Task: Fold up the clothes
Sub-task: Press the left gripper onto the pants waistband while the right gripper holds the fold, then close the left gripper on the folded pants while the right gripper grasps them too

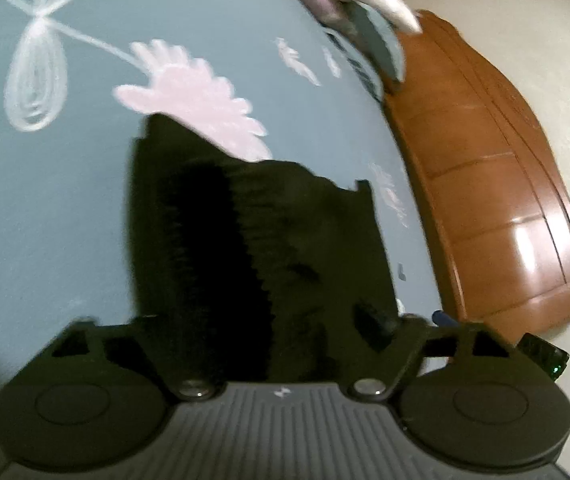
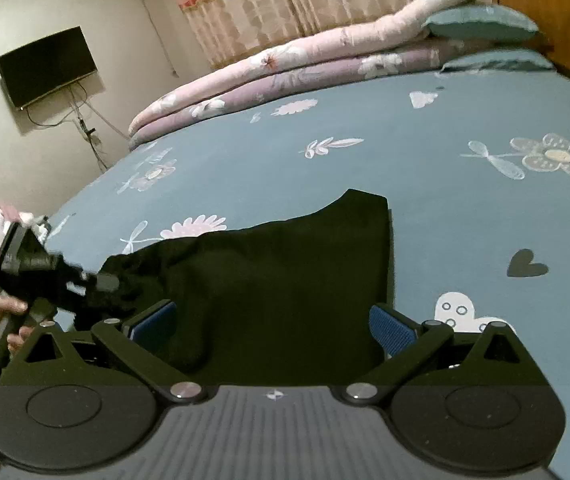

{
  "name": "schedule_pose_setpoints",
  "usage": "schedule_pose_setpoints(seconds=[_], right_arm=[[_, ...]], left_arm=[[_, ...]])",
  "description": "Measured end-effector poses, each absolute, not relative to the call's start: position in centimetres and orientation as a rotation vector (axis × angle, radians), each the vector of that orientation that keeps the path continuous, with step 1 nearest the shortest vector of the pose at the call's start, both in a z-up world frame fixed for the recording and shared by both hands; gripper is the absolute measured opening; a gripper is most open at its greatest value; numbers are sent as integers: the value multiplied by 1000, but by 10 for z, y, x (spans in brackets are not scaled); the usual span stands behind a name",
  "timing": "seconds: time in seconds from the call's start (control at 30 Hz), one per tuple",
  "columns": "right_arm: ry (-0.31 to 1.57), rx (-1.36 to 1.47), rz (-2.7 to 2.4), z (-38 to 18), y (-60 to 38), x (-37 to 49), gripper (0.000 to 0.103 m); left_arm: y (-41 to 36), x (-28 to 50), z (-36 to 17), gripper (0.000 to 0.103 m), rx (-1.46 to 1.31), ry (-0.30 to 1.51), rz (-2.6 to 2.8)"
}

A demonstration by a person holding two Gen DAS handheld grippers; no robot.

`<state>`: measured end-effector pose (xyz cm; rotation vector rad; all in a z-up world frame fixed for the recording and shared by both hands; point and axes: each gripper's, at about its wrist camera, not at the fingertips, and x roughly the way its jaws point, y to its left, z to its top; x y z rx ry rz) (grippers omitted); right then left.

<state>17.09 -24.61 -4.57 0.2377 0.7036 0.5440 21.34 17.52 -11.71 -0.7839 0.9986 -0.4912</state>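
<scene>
Black cloth point(image 2: 285, 280) is spread on the blue sheet point(image 2: 445, 208) of a bed, and every other place is given from it. Just beside its near edge, the right gripper point(image 2: 273, 320) is seen with its blue pads point(image 2: 391, 330) set wide apart, one to each side of the fabric and not closed on it. At the cloth's left corner, the left gripper point(image 2: 105, 282) is seen from the right wrist view, held in a hand point(image 2: 1, 314); its tips are buried in dark fabric, so whether they are clamped cannot be told. In the left wrist view the cloth point(image 1: 245, 260) fills the space between the fingers and hides them, with much blur. Beyond the cloth, a pink flower print point(image 1: 197, 96) is partly covered by its far edge. Far behind the cloth, folded quilts point(image 2: 285, 64) and a pillow point(image 2: 481, 22) are stacked. A wooden bed frame point(image 1: 505, 200) is seen to the cloth's right in the left wrist view.
</scene>
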Motion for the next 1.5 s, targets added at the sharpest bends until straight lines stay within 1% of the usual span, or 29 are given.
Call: schedule_pose_setpoints(seconds=[0.03,0.07,0.2,0.4,0.5,0.57,0.73,0.87,0.97,1.13,1.3,1.5], right_arm=[[715,253,556,-46,-249,177,103],[729,269,568,-48,-251,184,103],[806,356,594,-63,-264,214,103],[948,554,571,-99,-296,259,103],[992,687,649,-117,-302,274,103],[1003,718,690,-121,-297,286,103],[1020,729,728,-122,-274,323,103],[1054,702,758,-122,-265,322,103],[1101,695,802,-121,-271,299,103],[1124,641,830,-114,-271,279,103],[1127,697,832,-121,-254,316,103],[1107,701,869,-122,-263,303,101]], left_arm=[[178,211,-118,52,-782,1008,-470],[178,211,-117,51,-774,1009,-467],[178,209,-116,49,-740,1016,-458],[179,206,-113,49,-691,1024,-444],[178,205,-112,50,-673,1024,-438],[176,206,-111,50,-669,1024,-434],[175,207,-111,50,-667,1026,-430],[174,207,-110,50,-667,1022,-429],[175,207,-112,50,-675,1016,-435],[176,207,-113,50,-681,1012,-443],[175,207,-112,50,-683,1012,-431],[176,208,-113,50,-685,1014,-435]])
